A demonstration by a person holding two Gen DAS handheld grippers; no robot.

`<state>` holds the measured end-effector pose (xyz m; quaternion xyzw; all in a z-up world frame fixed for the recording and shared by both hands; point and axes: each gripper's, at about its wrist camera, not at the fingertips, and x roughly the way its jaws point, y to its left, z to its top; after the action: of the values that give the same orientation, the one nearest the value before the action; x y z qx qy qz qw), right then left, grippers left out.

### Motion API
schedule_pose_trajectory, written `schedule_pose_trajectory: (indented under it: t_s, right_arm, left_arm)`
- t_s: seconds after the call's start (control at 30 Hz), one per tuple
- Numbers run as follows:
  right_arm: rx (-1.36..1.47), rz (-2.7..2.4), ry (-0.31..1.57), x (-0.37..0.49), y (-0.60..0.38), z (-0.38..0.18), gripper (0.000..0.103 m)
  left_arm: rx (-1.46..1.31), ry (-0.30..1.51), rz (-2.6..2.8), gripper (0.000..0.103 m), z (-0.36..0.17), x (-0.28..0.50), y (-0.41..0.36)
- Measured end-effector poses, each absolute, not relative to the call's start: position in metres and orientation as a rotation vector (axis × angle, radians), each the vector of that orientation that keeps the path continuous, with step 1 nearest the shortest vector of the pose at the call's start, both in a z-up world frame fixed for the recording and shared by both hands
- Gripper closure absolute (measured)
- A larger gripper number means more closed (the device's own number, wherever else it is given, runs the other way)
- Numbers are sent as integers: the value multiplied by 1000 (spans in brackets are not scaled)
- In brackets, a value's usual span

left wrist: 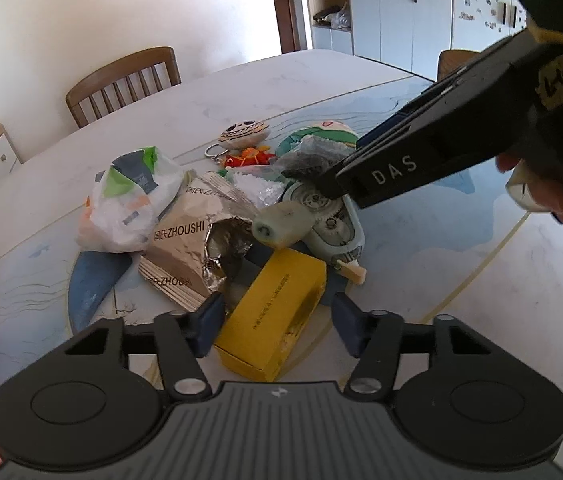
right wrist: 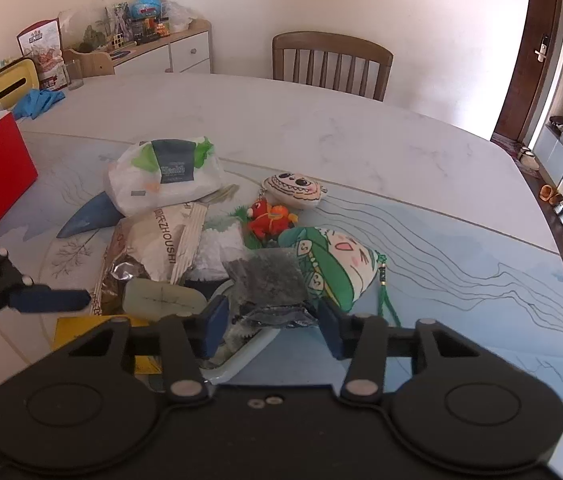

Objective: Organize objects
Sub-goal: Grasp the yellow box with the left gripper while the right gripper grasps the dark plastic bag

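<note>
1. Clutter (left wrist: 241, 216) lies heaped near the middle of the table (left wrist: 301, 80), with both grippers over its near side.
2. Left gripper (left wrist: 277, 320) has its blue fingers (left wrist: 209, 320) spread wide and grips nothing; a yellow box (left wrist: 277, 308) lies between and just beyond them.
3. That box is a cardboard block, its long axis running away from the left camera and slightly rightward, one face scuffed dark.
4. Right gripper (right wrist: 271, 320) also stands wide apart, its fingers (right wrist: 215, 320) flanking a crinkled clear pouch (right wrist: 269, 284) of dark grains; whether the pads touch it cannot be told.
5. The pouch is roughly square, lying flat over a pale green tape dispenser (left wrist: 333, 228), a smooth rounded plastic shell with visible gears, long axis pointing toward the left camera.
6. A pale cylindrical block (left wrist: 281, 224) rests against the dispenser, lying on its side, its end facing left.
7. Beyond, a torn foil bag (left wrist: 197, 240) marked ZHOUSHI lies open with its shiny lining showing.
8. Farther out sits a crumpled white plastic bag (right wrist: 165, 176), soft and puffy.
9. On the far side lie three plush pieces: a round beige face charm (right wrist: 295, 190), a small red toy (right wrist: 269, 220) and a green-and-white cushion (right wrist: 333, 264) with a tassel.
</note>
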<state>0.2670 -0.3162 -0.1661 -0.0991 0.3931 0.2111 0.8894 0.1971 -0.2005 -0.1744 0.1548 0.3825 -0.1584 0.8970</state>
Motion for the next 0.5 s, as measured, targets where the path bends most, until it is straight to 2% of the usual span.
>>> schedule_pose_trajectory:
  t_s: [0.1, 0.2, 0.23, 0.27, 0.3, 0.5]
  right_arm:
    - [-214, 432, 810, 266, -314, -164, 68]
    - [-230, 422, 800, 264, -312, -163, 75]
    - [-233, 421, 796, 264, -312, -162, 78]
    - [-238, 416, 792, 263, -311, -162, 89]
    - [-236, 416, 793, 263, -311, -161, 92]
    - [-243, 420, 775, 256, -307, -157, 97]
  left_arm:
    - [319, 795, -322, 64, -173, 197, -200]
    - [325, 790, -328, 72, -172, 196, -200]
    - [328, 788, -331, 73, -172, 195, -200]
    - [332, 786, -332, 73, -171, 194, -201]
    - [334, 784, -333, 73, -171, 193, -200]
    - [313, 796, -340, 74, -168, 188, -193]
